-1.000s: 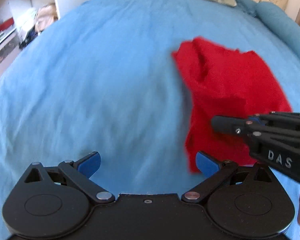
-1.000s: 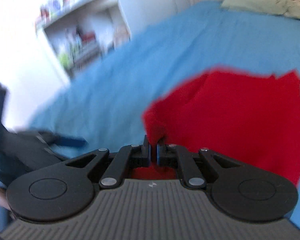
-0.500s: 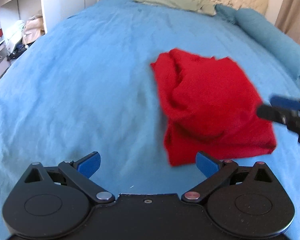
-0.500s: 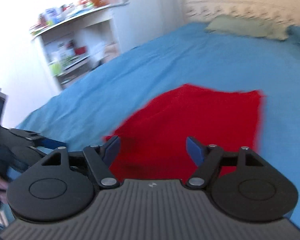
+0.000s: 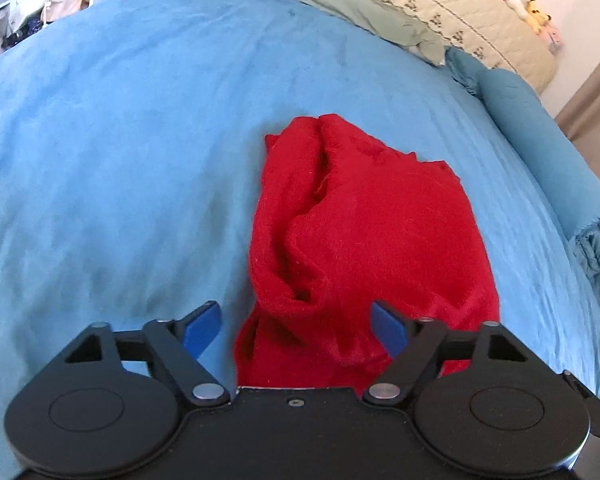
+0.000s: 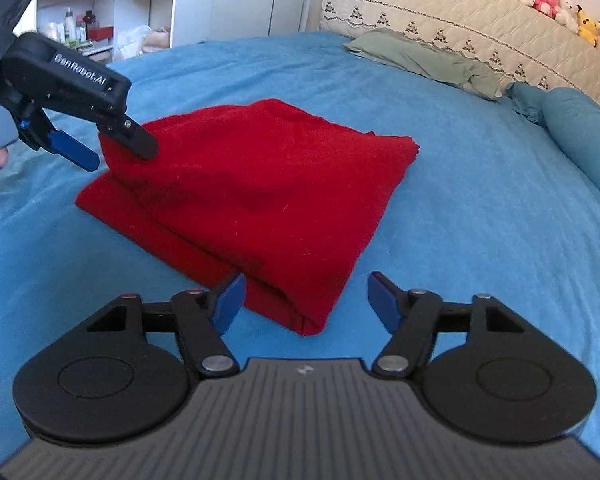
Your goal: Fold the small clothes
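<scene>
One red garment (image 5: 364, 232) on blue bedspread (image 5: 120, 140); left gripper (image 5: 296, 322) and right gripper (image 6: 306, 300), fingers wide, nothing held.

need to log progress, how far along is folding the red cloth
Done: the red garment lies doubled over on the blue bedspread, layered edges showing at its near corner. In hand: nothing; the left gripper and right gripper are both open. Left: the fold is lumpy and creased, so smoothing or another fold probably remains.

A folded cloth (image 6: 260, 196) lies mid-bed (image 6: 480, 208), pillow (image 6: 420, 58) behind it, bolster (image 6: 580, 128) right, shelves (image 6: 100, 20) left.
</scene>
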A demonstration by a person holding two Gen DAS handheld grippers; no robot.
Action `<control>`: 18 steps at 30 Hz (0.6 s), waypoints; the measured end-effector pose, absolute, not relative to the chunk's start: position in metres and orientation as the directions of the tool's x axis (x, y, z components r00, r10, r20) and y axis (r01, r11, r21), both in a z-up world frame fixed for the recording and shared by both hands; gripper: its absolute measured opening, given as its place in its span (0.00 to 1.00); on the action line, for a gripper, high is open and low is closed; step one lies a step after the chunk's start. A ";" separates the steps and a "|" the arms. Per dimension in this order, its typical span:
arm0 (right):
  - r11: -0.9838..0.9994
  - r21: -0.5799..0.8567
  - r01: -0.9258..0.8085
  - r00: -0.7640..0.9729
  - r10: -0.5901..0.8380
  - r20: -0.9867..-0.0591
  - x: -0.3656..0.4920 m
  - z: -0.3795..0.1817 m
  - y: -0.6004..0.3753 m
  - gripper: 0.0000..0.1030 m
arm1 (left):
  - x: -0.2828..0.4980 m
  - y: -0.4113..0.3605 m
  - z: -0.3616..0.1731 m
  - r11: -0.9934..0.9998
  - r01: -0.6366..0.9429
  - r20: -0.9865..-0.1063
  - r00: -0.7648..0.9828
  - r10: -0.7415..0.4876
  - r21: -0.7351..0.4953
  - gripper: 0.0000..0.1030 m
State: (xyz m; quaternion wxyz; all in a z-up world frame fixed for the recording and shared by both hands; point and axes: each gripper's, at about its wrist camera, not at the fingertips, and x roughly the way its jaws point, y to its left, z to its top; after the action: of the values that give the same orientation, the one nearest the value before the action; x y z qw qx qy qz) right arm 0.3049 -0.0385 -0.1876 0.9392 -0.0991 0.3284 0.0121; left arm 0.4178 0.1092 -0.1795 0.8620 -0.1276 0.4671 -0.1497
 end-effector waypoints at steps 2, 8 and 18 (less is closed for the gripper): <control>0.979 -0.185 -0.083 0.781 -0.051 -0.623 0.312 -0.192 -0.037 0.60 | 0.423 0.106 -0.182 0.923 0.142 -0.771 0.513 -0.377 -0.357 0.53; 0.992 -0.123 -0.023 0.798 -0.056 -0.600 0.315 -0.184 -0.050 0.21 | 0.416 0.117 -0.176 0.902 0.133 -0.740 0.528 -0.416 -0.411 0.13; 0.983 0.174 0.051 0.803 0.063 -0.593 0.295 -0.175 -0.104 0.19 | 0.384 0.126 -0.182 0.870 0.105 -0.708 0.538 -0.457 -0.482 0.10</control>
State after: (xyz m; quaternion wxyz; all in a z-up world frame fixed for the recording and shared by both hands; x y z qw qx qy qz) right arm 0.2946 -0.1045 -0.1746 0.9450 0.0910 0.3141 0.0030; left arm 0.3839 0.1256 -0.1823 0.8550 -0.1949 0.4516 -0.1643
